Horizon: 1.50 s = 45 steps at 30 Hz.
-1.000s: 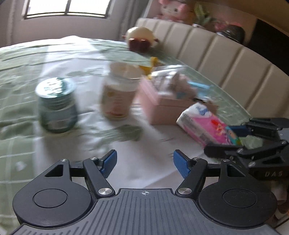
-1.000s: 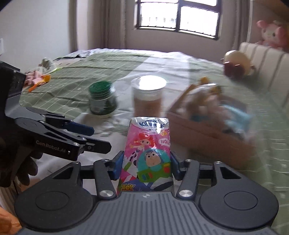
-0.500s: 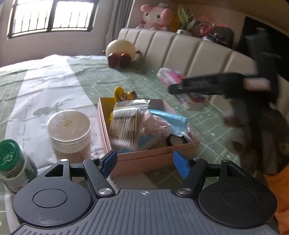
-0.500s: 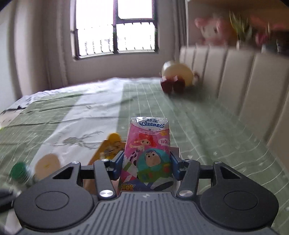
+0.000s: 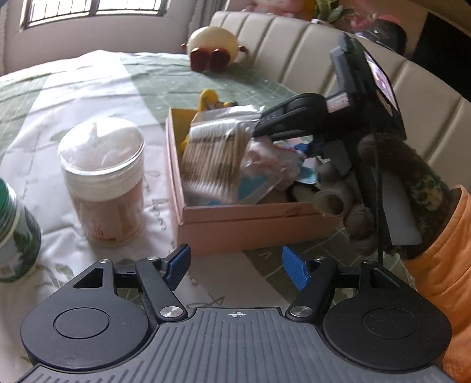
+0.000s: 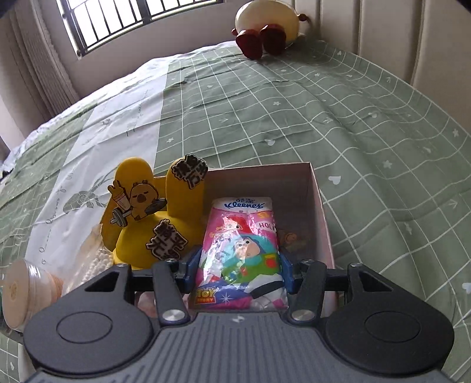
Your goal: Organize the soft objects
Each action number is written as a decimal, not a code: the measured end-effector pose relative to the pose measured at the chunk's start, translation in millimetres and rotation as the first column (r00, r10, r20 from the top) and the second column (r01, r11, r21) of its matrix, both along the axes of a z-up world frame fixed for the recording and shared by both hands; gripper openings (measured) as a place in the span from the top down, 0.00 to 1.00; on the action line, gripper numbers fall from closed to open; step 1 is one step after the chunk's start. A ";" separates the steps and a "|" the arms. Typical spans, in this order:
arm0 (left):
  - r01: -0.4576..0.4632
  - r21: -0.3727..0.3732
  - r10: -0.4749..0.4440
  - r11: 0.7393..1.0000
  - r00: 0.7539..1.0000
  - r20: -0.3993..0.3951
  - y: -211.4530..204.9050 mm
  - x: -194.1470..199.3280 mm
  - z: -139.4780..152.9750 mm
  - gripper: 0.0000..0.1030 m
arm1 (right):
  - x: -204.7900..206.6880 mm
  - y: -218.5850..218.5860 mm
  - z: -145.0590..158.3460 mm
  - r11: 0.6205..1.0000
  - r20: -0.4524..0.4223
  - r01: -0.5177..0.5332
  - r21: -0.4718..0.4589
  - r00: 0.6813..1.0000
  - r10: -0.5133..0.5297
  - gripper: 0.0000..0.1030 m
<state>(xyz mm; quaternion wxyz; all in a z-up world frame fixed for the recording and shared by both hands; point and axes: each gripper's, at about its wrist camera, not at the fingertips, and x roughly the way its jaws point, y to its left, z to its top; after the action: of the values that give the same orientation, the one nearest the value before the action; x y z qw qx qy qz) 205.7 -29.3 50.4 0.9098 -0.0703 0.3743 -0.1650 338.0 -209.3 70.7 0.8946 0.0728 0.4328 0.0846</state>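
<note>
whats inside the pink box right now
The pink box holds a bag of cotton swabs, a yellow slipper and crumpled packets. The right tool holds a tissue pack over it. The box floor is mostly covered.

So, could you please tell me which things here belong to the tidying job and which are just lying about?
Job: tissue pack in right gripper; pink box; left gripper, empty.

Lying about: clear jar, green jar, round plush.
</note>
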 end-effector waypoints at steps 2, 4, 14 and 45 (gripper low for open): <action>-0.005 -0.005 0.005 1.000 1.000 -0.002 3.0 -4.6 -1.3 0.28 | -1.0 1.2 -0.5 1.000 0.012 -0.016 -0.011 1.000 0.017 0.49; -0.016 -0.007 0.016 1.000 1.000 -0.001 8.2 -10.9 -1.3 0.28 | -2.7 2.0 0.2 1.000 0.017 -0.027 -0.012 0.999 0.027 0.49; -0.129 -0.023 0.129 0.991 0.991 0.031 52.1 -52.1 5.8 0.28 | -29.8 -38.2 37.6 0.954 0.074 -0.166 0.252 0.986 0.152 0.38; -0.207 0.132 0.170 0.969 0.954 0.247 26.7 -137.6 -62.9 0.28 | -295.4 14.8 -68.9 0.996 0.419 -0.030 -0.088 0.906 0.065 0.16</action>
<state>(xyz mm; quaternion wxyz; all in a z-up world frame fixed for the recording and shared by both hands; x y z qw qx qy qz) 68.1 -2.6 -12.6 0.9617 -0.0143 0.2681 -0.0544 42.6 -194.5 1.9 0.9667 0.0065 0.2345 0.1027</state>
